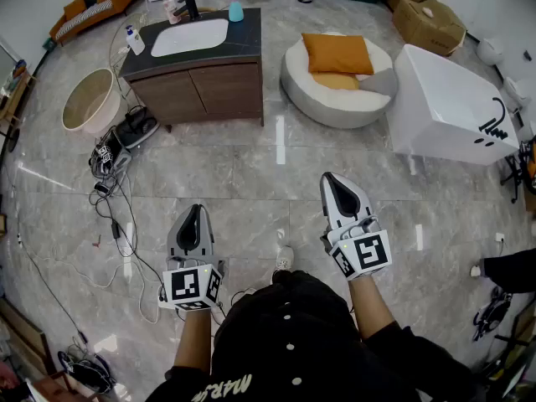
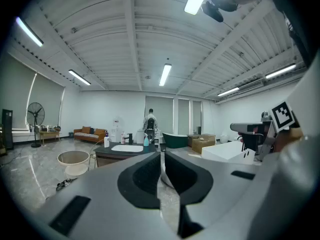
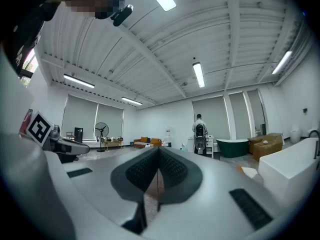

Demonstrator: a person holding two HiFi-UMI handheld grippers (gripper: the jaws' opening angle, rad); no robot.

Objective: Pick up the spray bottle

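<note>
The spray bottle (image 1: 235,8) is small and teal. It stands at the back right corner of the dark vanity top (image 1: 243,36), beside the white sink (image 1: 190,37). In the left gripper view the spray bottle (image 2: 146,141) shows far off, just above the jaws. My left gripper (image 1: 195,210) hangs over the floor, well short of the vanity, its jaws together with nothing between them. My right gripper (image 1: 332,179) floats further right, level, also shut and empty. Both grippers (image 2: 162,156) (image 3: 158,156) point across the room toward the vanity.
A white pump bottle (image 1: 134,40), a pink bottle (image 1: 172,11) and a black faucet (image 1: 191,7) share the vanity top. A beige round tub (image 1: 88,100) and cables (image 1: 113,153) lie left. A round pouf with orange cushions (image 1: 337,74) and a white bathtub (image 1: 448,107) stand right.
</note>
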